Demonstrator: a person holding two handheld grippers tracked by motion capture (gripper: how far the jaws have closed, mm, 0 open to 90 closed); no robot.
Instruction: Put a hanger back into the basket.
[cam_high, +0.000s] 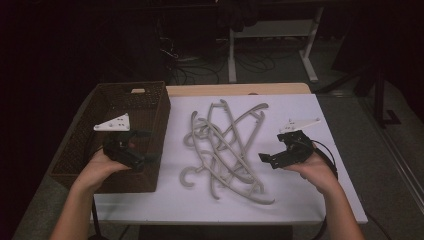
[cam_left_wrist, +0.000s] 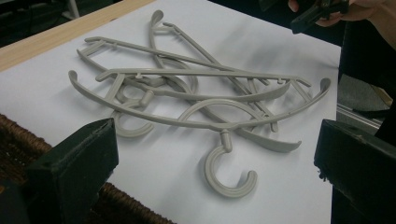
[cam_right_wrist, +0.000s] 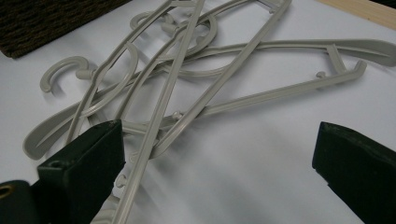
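Several grey plastic hangers (cam_high: 225, 145) lie tangled in a pile on the white table top (cam_high: 300, 195). My left gripper (cam_high: 146, 146) hovers over the right wall of a dark wicker basket (cam_high: 112, 102) and stands open, facing the pile. In the left gripper view the hangers (cam_left_wrist: 196, 93) lie ahead between its wide-apart fingers (cam_left_wrist: 74, 172), nothing touching them. My right gripper (cam_high: 275, 148) is held just right of the pile, open as well. In the right gripper view one hanger arm (cam_right_wrist: 159, 116) runs close past its left finger (cam_right_wrist: 81, 170), apart from it.
The basket (cam_left_wrist: 18, 140) takes up the table's left side and looks empty where its floor shows. A wooden strip (cam_high: 240, 89) edges the table's far side. Beyond it are desk legs and cables on a dark floor. Bare white surface lies near the front edge.
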